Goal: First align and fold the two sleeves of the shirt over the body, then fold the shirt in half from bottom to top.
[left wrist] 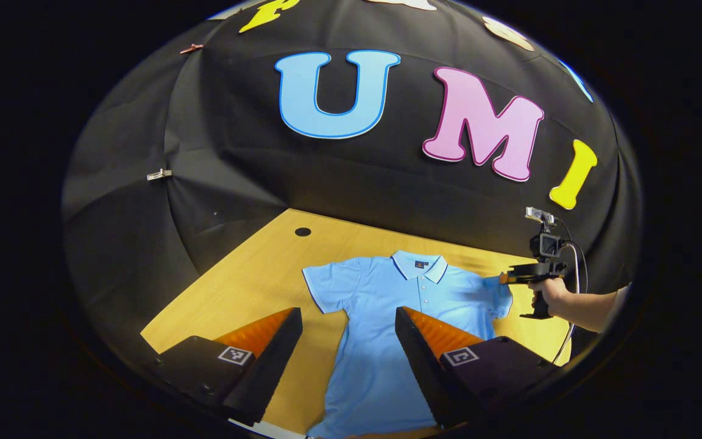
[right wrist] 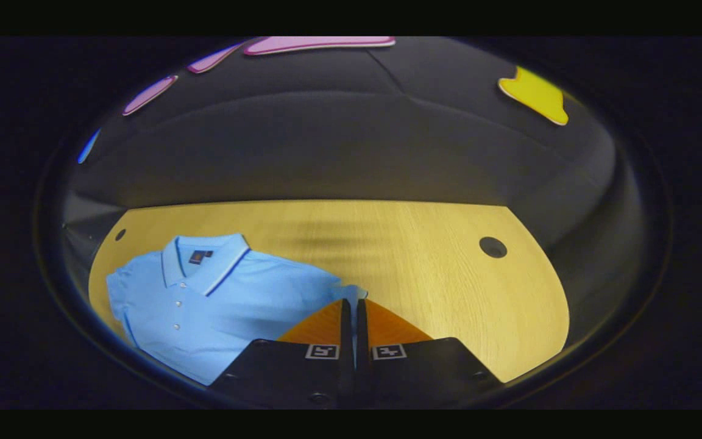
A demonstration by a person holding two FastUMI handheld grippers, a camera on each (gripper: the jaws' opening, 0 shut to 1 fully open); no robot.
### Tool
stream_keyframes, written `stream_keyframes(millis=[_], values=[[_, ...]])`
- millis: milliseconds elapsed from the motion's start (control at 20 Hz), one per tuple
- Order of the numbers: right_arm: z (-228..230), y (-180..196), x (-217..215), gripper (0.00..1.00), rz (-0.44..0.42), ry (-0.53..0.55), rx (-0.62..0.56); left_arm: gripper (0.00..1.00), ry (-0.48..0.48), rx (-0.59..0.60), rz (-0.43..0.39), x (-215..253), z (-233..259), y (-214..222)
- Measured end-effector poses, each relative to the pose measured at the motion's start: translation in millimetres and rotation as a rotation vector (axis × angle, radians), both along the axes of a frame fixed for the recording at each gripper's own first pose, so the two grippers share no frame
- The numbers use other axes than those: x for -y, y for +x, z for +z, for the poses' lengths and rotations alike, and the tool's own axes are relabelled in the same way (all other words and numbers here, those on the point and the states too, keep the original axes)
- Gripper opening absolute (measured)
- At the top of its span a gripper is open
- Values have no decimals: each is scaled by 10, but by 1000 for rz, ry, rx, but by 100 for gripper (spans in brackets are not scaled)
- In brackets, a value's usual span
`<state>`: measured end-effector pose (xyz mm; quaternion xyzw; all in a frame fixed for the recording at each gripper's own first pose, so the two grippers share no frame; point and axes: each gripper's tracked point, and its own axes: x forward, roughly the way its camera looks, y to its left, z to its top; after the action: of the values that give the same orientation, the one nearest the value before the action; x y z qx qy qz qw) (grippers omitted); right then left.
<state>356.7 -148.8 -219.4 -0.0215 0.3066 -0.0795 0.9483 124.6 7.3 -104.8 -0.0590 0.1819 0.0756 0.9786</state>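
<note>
right hand-held gripper pinches polo shirt sleeve edge | left hand-held gripper hangs wide | advice: fold sleeve flat onto body, aligned

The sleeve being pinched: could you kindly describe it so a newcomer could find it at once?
On the wooden table lies a light blue polo shirt. Its sleeve beside the hand is the one, pinched by the right tool; the other sleeve lies flat, untouched.

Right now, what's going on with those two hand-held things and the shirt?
Left tool open, above shirt body. Right tool shut on sleeve. Light blue polo shirt flat on wooden table, unfolded. Nothing in the way.
</note>
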Motion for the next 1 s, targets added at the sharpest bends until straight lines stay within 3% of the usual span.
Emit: stream_keyframes(millis=[150, 200, 300, 400, 500, 600, 800, 1000], values=[[149, -4, -492, 5, 38, 1, 24, 98, 1, 13, 3, -100, 13, -110], [175, -14, -685, 0, 60, -9, 30, 98, 9, 17, 5, -143, 22, -153], [181, -64, -1176, 5, 122, -3, 34, 98, 9, 26, 7, -210, 26, -225], [131, -158, -1789, 2, 224, 49, 38, 98, -10, 36, 15, -299, 27, -286], [87, -362, -2382, 49, 329, 97, 22, 98, -37, 45, 29, -389, 18, -309], [169, -623, -2674, 96, 382, 114, 29, 97, -59, 57, 29, -465, 8, -265], [408, -1076, -2543, 98, 395, 67, 78, 97, -40, 47, -12, -616, -77, 26], [594, -1432, -1945, 98, 337, -54, 99, 97, -27, 42, -76, -664, -153, 504]])
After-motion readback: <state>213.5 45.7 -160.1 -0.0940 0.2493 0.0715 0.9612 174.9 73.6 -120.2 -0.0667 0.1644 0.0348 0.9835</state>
